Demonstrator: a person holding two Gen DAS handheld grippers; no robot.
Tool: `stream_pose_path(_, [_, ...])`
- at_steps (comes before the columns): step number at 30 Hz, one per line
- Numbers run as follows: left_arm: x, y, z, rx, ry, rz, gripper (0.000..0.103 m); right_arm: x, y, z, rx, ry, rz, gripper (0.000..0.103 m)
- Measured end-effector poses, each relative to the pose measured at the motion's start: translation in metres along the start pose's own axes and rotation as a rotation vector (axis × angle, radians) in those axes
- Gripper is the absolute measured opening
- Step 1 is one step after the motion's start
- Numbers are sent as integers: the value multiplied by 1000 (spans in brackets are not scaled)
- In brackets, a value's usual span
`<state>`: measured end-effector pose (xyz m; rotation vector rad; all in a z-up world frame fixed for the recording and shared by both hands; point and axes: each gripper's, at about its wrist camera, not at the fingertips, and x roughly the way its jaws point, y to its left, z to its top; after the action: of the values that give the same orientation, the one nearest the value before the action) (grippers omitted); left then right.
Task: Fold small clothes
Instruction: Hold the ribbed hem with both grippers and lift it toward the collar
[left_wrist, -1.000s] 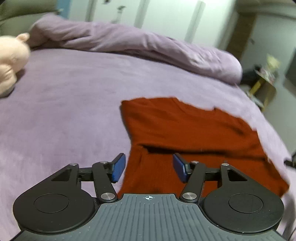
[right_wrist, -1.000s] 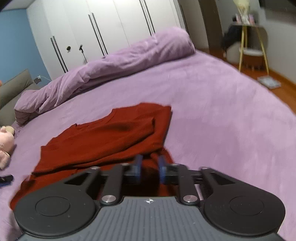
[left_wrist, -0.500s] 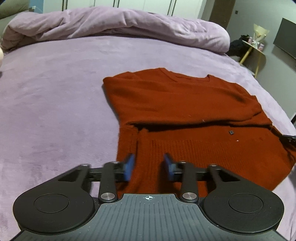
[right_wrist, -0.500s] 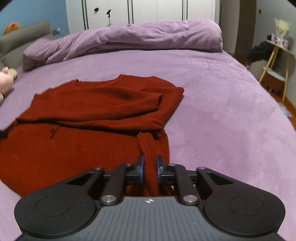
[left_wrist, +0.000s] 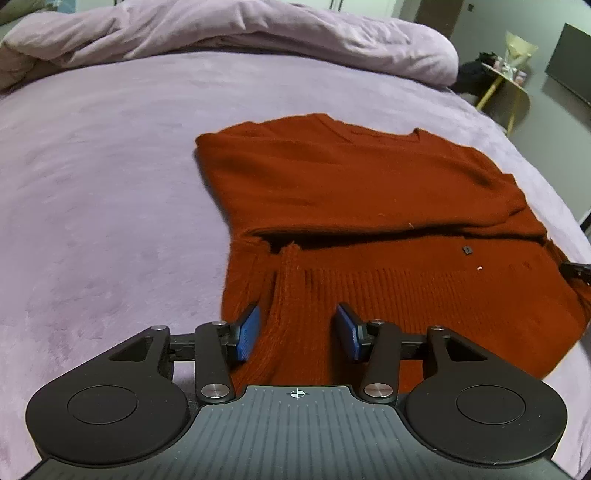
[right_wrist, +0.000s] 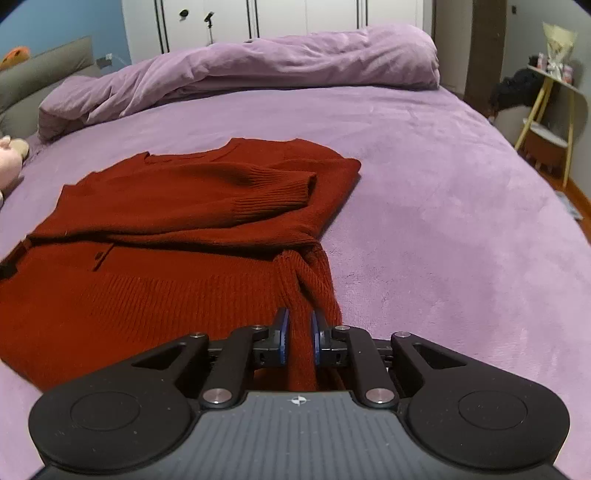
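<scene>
A rust-red knitted sweater (left_wrist: 369, 192) lies flat on the purple bed, its sleeves folded across the chest. In the left wrist view my left gripper (left_wrist: 297, 334) is low over the left end of the ribbed hem. Its jaws are opening, with a raised ridge of hem between the blue pads (left_wrist: 248, 334) and a gap on the right side. In the right wrist view the sweater (right_wrist: 166, 221) fills the left half. My right gripper (right_wrist: 297, 334) is shut on a pinched fold at the hem's right corner.
The purple bedspread (right_wrist: 443, 184) stretches wide to the right and behind the sweater. A bunched purple duvet (right_wrist: 258, 62) lies along the far side. A plush toy (right_wrist: 9, 162) sits at the left edge, and a small side table (right_wrist: 554, 110) stands beside the bed.
Both grippers came down onto the sweater's hem. The right jaws closed on a fold of it. The left jaws narrowed around a ridge, then widened again.
</scene>
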<state>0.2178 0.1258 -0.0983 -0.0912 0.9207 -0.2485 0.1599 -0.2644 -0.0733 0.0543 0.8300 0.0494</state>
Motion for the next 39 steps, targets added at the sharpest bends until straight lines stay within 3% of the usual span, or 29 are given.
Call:
stream_pose_path(4, [2,2,3,-23,13,-18,43,4,-2,4,11,10,8,15])
stream_pose_path(8, [2,0,3,-1,16,-40,31,8,-5,8,33,24,54,28])
stream_pose_path(14, [6,1,4,-15,19,-27,30,15,0,11,21,19,61,32])
stream_pose_path(16, [8,0,5,-19,19,-21,29,16,7,10,-7,8,52,23])
stream_pose_path(17, [8,-2,6,-7,17,-17,26,16,11,9,-28,2,42,10])
stream_pose_path(18, [8,-4,6,13,14,-16,10,15,15,9,-48,-1,39,6])
stream_pose_path(22, [-6,-17,12,107,-32,28,8,2,25,13,-93,-42,80,5])
stream_pose_path(26, [-47,-14,41,50,-196,-66,8,-26,21,35,-72,-173,140,4])
stream_pose_path(30, [-50,-3,81,11,-318,22,8,-27,8,73,11,-285,97,5])
stream_pose_path(34, [-20,14,116,-73,-313,77,8,8,6,103,59,-307,-23,5])
stream_pose_path(39, [14,4,148,12,-307,154,8,53,9,131,53,-270,-83,4])
